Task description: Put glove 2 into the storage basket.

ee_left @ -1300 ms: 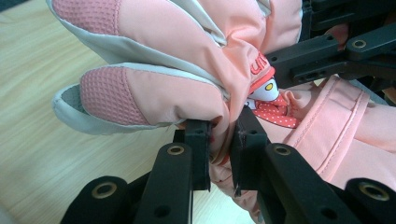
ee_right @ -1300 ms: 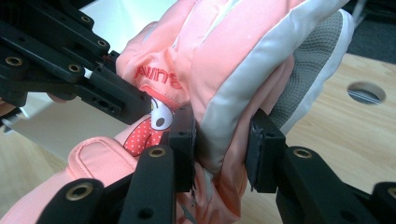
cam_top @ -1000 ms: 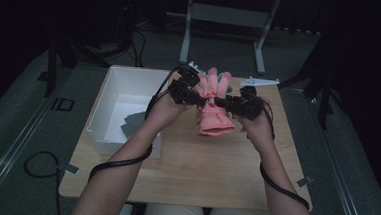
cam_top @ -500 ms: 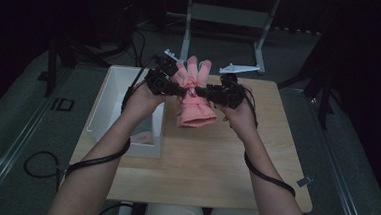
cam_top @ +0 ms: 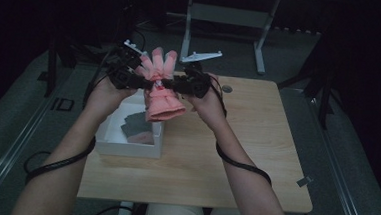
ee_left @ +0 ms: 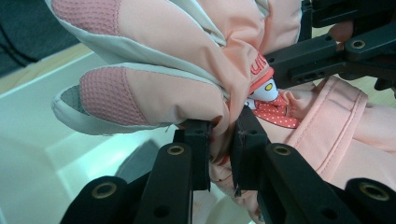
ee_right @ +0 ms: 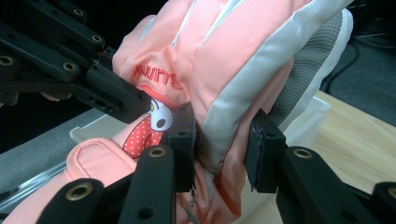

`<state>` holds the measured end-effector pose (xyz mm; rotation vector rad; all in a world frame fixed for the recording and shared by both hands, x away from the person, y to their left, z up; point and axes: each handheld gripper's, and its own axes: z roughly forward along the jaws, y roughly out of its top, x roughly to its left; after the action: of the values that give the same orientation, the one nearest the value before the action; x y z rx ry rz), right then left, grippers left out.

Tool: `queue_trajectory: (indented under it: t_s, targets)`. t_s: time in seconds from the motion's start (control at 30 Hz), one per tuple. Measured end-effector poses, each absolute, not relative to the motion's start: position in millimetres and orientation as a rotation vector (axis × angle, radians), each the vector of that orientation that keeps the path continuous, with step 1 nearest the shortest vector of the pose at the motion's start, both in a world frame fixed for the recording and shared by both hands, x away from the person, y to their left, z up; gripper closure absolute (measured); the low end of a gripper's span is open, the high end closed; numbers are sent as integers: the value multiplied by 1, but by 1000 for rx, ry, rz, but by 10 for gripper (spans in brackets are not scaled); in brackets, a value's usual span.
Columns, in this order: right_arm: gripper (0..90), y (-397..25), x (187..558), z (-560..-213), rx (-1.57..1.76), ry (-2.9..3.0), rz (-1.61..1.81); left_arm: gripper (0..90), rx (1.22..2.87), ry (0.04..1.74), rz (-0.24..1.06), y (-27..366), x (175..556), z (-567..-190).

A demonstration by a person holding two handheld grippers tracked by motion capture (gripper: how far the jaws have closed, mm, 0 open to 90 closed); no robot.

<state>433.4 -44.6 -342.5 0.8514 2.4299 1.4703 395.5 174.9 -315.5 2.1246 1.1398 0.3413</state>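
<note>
High view shows you holding the pink glove (cam_top: 160, 88) in the air above the white bin's (cam_top: 107, 143) near right corner at the left of the counter (cam_top: 235, 155), fingers up and cuff hanging, probably so it can drop straight in beside the grey items (cam_top: 137, 127). Your left tool (ee_left: 219, 144) pinches one side of its middle and your right tool (ee_right: 219, 140) clamps the other, sharing its weight and keeping it spread.

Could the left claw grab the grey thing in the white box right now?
Probably not yet: the left claw is shut on the pink glove, which hangs over the grey thing in the box.
</note>
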Motion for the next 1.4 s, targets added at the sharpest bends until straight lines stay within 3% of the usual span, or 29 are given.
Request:
queue_trajectory:
  t_s: [0.33,0.67,1.1,1.4]
  targets:
    - [672,12,446,-355,791,2533,1458,789,2066,1253,328,227,391,-335]
    - [672,52,457,-385,788,2606,1384,789,2027,1359,287,255,399,-372]
    - [672,66,465,-437,889,2719,1136,787,2047,1441,172,253,410,-434]
    - [676,77,466,-450,956,2765,933,784,2205,1501,223,233,417,-444]
